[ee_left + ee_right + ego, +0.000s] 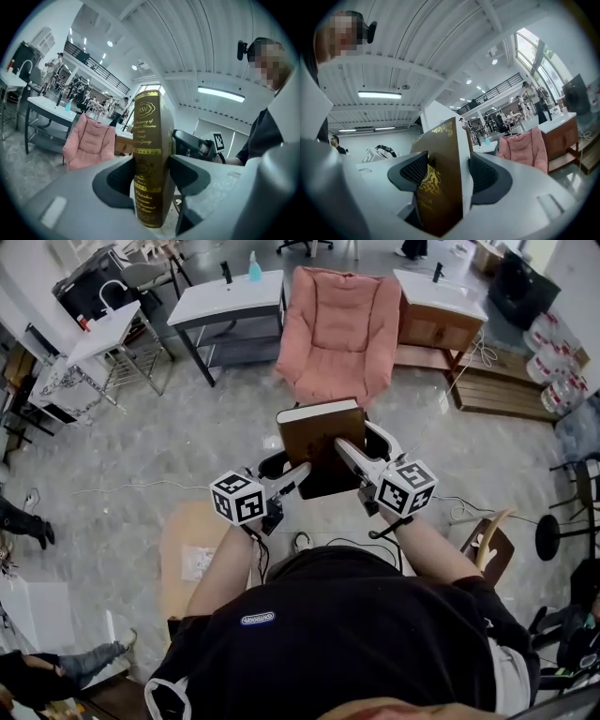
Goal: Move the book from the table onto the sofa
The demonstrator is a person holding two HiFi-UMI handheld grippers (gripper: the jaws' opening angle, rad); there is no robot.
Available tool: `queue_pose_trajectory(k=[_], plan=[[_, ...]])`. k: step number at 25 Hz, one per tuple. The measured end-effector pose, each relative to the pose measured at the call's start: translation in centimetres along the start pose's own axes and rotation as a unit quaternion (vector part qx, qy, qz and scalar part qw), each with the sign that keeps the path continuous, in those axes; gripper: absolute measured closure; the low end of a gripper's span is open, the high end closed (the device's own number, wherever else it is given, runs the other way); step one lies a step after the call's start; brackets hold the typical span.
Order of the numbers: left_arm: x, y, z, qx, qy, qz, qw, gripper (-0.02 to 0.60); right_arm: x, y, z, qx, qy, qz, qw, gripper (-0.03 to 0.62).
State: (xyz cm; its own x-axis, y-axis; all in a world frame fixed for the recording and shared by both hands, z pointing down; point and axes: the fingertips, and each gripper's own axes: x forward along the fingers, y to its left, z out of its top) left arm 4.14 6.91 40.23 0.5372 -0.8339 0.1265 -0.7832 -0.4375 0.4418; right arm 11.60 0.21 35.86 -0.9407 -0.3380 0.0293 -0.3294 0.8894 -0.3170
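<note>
Head view looks down on a person holding a brown book [317, 435] up in the air in front of the chest. The left gripper [289, 471] has the book's lower left side. The right gripper [360, 442] has its right side. The book's white page edge faces away from the person.

In the left gripper view the book [149, 154] stands upright between the two dark pads [115, 178]. Its spine with gold letters faces the camera. Both pads press on it, one on each side, so the jaws are only as far apart as the book is thick.

In the right gripper view the book [440, 183] leans a little. Its gold pattern and white pages show. The ribbed pads [483, 174] squeeze it from both sides too, about half closed.

The pink sofa [339, 329] is straight ahead, well apart from the book. Bare grey floor [187, 437] lies between them. A white table [230, 296] stands left of the sofa with a gap between. A wooden cabinet [441, 320] stands just beside the sofa's right arm. A small wooden table [187, 559] sits low by the person's left side, and a wooden chair [487, 540] is near the right elbow.
</note>
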Motion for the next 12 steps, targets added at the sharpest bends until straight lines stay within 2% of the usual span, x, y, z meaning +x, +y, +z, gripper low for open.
queue_pose_trajectory(k=[7, 12], plan=[[-0.3, 5.0, 4.5, 0.0, -0.009, -0.037, 0.9993, 0.339, 6.0, -0.2, 2.7, -0.021, -0.006, -0.027, 0.999, 0.298], [0.1, 8.1, 7.3, 0.005, -0.002, -0.06, 0.9982, 0.339, 9.3, -0.8, 4.2, -0.027, -0.013, -0.047, 0.998, 0.299]])
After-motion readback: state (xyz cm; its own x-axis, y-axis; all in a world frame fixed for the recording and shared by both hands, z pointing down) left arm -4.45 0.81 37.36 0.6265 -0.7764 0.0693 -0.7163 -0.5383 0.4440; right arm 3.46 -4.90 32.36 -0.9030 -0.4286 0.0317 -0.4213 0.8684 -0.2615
